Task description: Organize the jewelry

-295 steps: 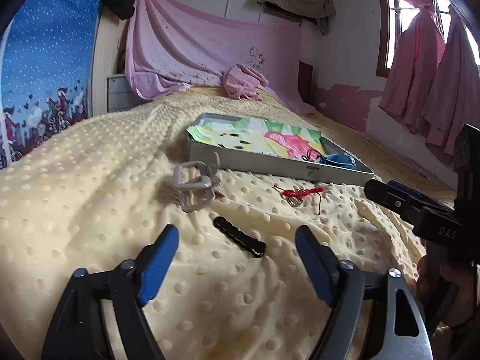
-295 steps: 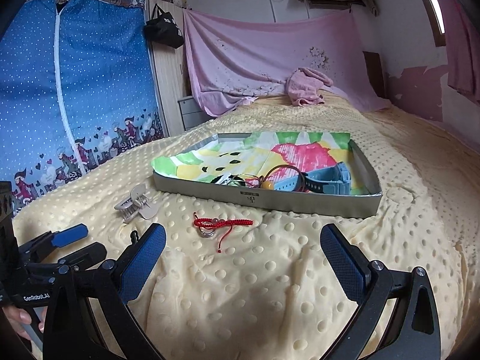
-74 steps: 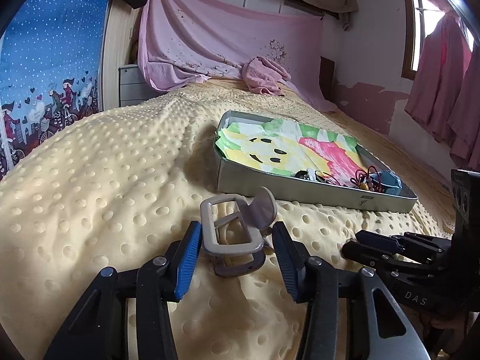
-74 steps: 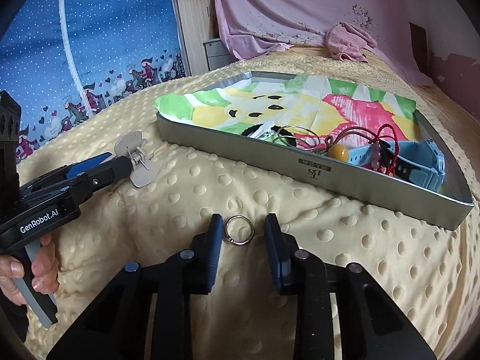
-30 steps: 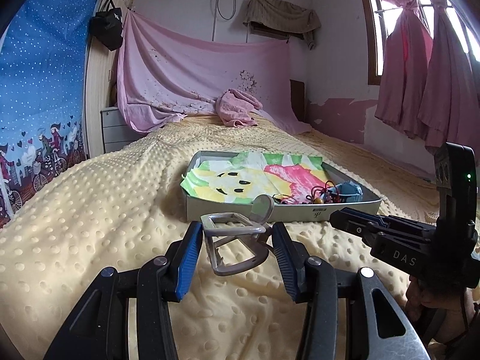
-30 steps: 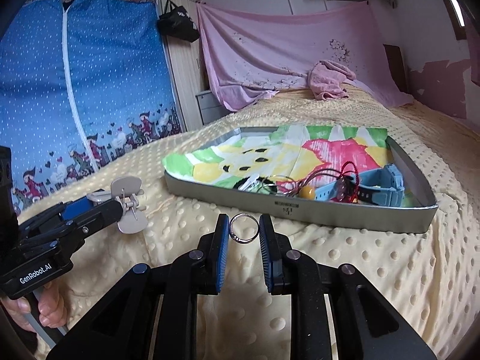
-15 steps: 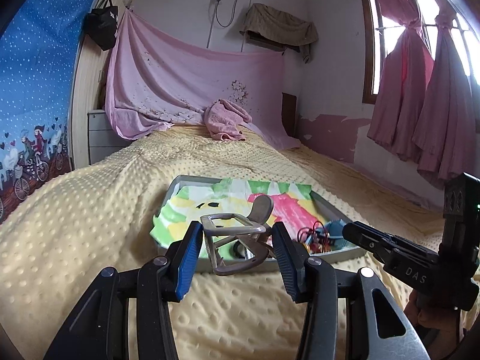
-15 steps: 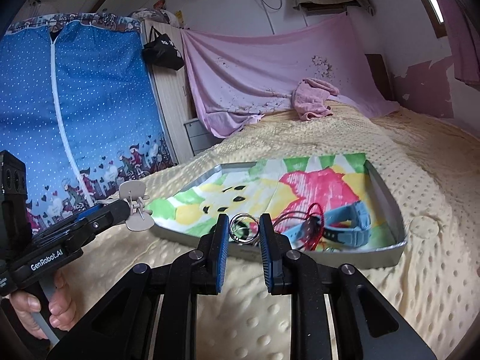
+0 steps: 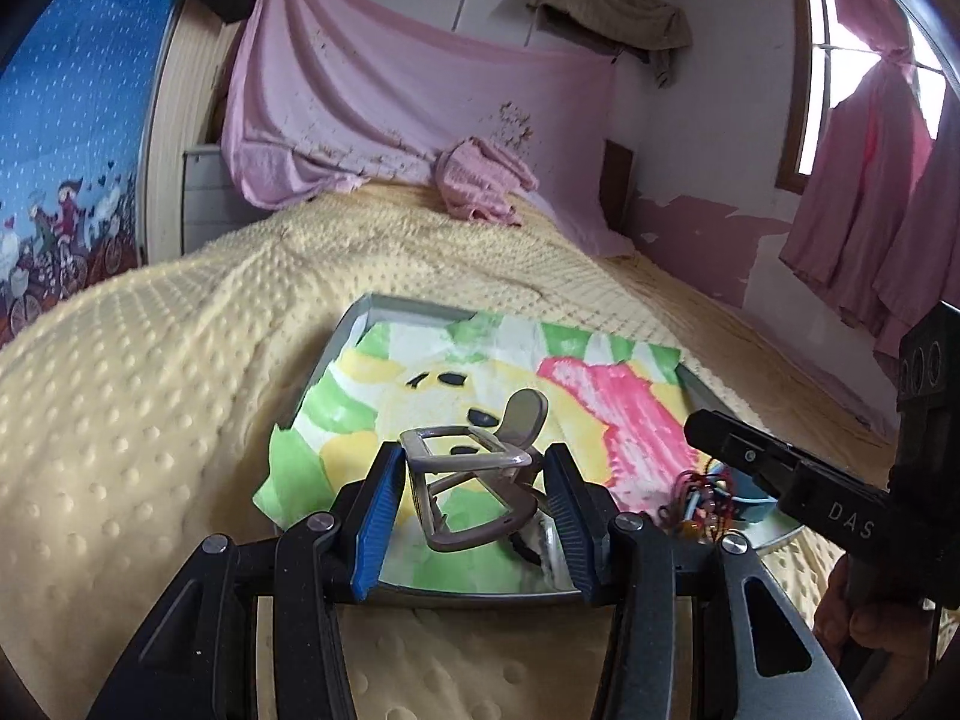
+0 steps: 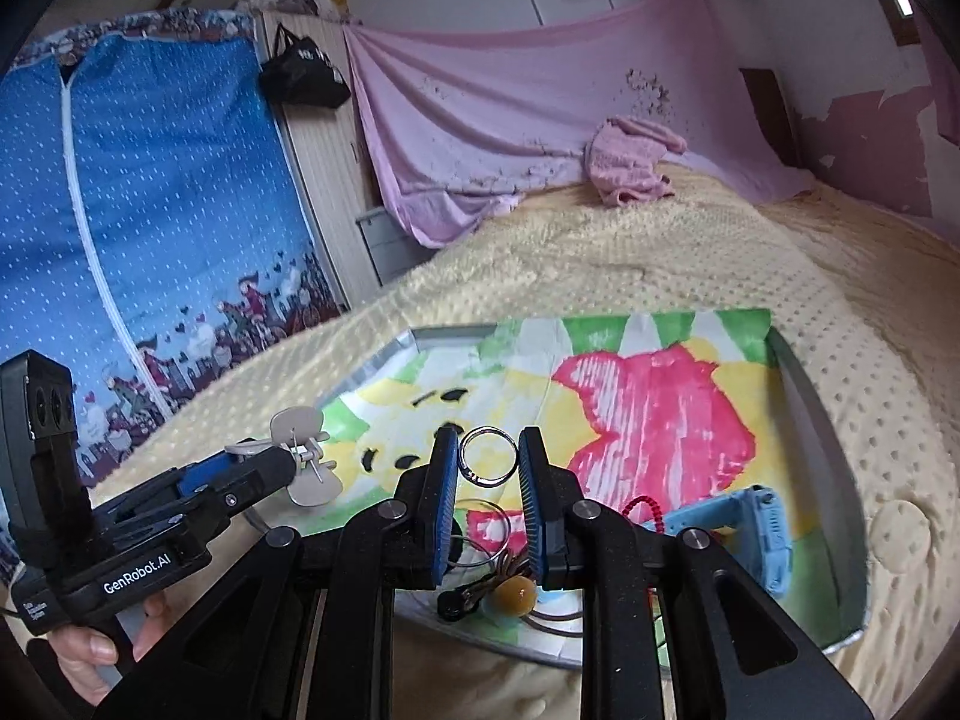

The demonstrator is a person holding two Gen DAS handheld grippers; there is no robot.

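Observation:
My left gripper (image 9: 471, 483) is shut on a grey hair claw clip (image 9: 474, 480) and holds it in the air over the near left part of the metal tray (image 9: 354, 324). My right gripper (image 10: 487, 468) is shut on a silver ring (image 10: 487, 463) and holds it over the tray's (image 10: 840, 564) near middle. The tray is lined with a colourful cartoon paper (image 10: 648, 402). Inside it lie a blue watch (image 10: 744, 528), a red cord (image 10: 642, 507), an amber bead (image 10: 516, 594) and thin wire hoops (image 10: 474, 546). The left gripper with the clip also shows in the right wrist view (image 10: 282, 462).
The tray sits on a bed with a yellow dotted blanket (image 9: 150, 396). A pink towel (image 9: 480, 186) lies at the bed's far end. A pink sheet (image 10: 510, 120) hangs on the back wall and a blue wardrobe cover (image 10: 150, 210) stands at the left.
Both grippers have moved forward from the blanket to above the tray, still holding the clip and the ring. The tray now fills more of both views.

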